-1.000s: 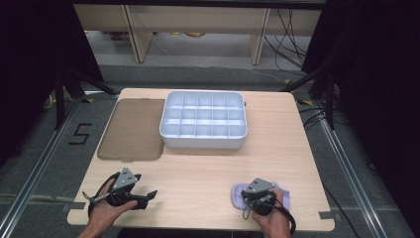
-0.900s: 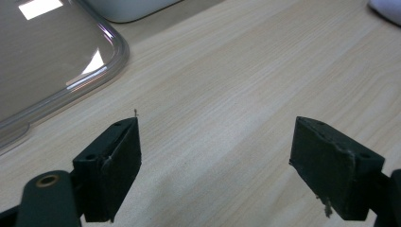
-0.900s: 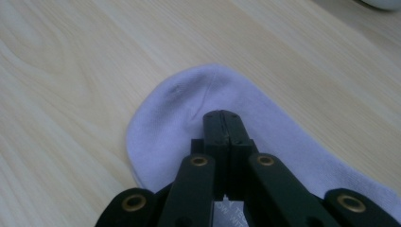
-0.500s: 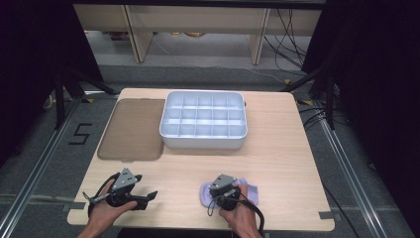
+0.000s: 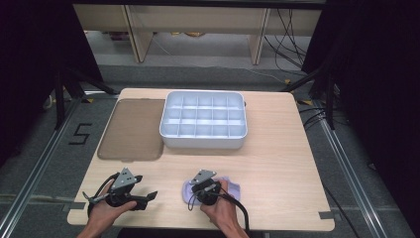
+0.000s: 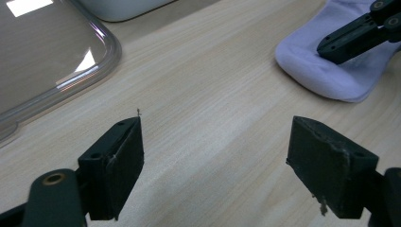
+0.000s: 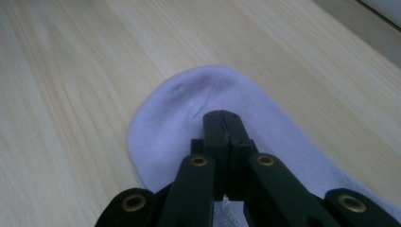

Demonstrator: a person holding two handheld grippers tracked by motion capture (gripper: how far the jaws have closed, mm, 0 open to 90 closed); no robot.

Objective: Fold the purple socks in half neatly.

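Note:
A pale lilac sock (image 5: 233, 188) (image 7: 161, 123) (image 6: 321, 71) lies flat on the wooden table (image 5: 277, 163) near its front edge. My right gripper (image 5: 198, 191) (image 7: 222, 116) is shut, its tips down on the sock's rounded end, where a small crease runs to them. The left gripper (image 5: 148, 197) (image 6: 215, 165) rests low over bare wood to the left of the sock, open wide with nothing between its fingers (image 6: 118, 165). The right gripper's black jaw shows on the sock at the top right of the left gripper view.
A white compartment tray (image 5: 203, 139) stands at the middle back of the table. A clear brownish lid (image 5: 131, 129) (image 6: 42, 61) lies flat to its left. The table's front edge is close under both hands.
The right gripper has slid left along the front of the table, and the sock has come with it, closer to the left gripper. The left gripper has stayed put.

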